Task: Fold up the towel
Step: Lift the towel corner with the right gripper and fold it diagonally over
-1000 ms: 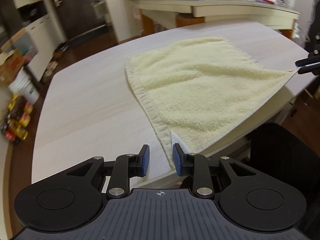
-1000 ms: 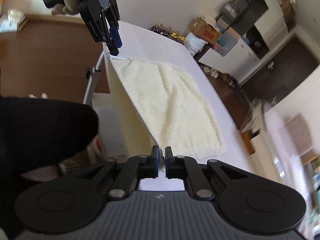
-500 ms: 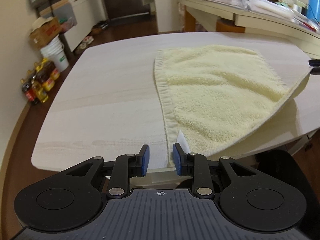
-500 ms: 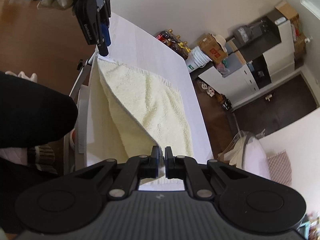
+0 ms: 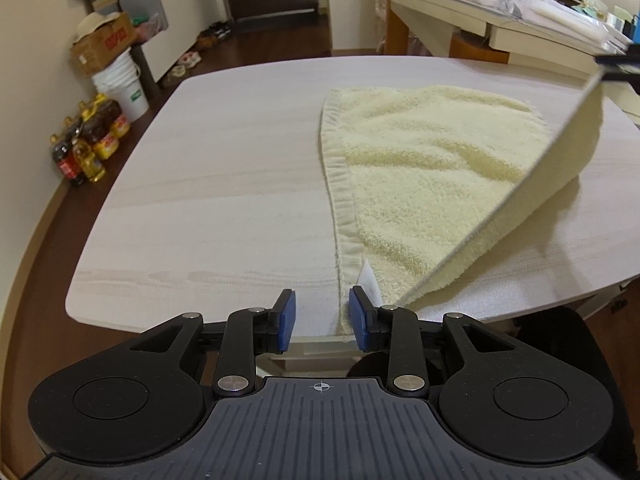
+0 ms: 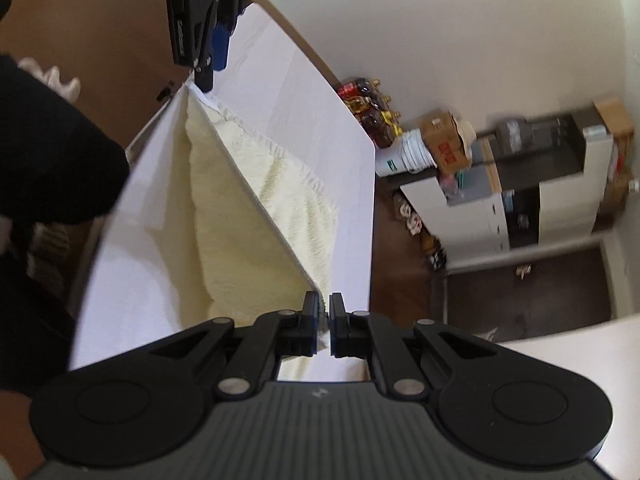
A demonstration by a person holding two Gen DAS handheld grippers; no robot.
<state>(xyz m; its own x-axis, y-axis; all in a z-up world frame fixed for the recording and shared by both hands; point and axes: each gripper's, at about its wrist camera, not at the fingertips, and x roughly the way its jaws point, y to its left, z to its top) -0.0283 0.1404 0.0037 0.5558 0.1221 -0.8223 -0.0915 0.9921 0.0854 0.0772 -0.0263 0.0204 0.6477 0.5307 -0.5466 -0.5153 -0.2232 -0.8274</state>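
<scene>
A pale yellow towel (image 5: 432, 168) lies on the light wooden table (image 5: 224, 184). My left gripper (image 5: 322, 314) is open at the table's near edge, with the towel's near corner and its white label beside its right finger. My right gripper (image 6: 325, 322) is shut on the towel's (image 6: 280, 188) other near corner and holds it lifted, so the near edge runs taut up from the table. In the left wrist view the right gripper (image 5: 616, 68) shows at the far right. In the right wrist view the left gripper (image 6: 210, 68) shows at the top.
Beyond the table stand several bottles (image 5: 86, 140), a white bucket (image 5: 120, 92) with a cardboard box (image 5: 104, 42) on it, and white cabinets. A second table (image 5: 480, 4) with clutter stands at the back right. A dark chair (image 5: 568, 332) is by the near edge.
My right gripper has lifted its towel corner higher and carried it over the table, and the near edge has risen. My left gripper has stayed open by the other corner.
</scene>
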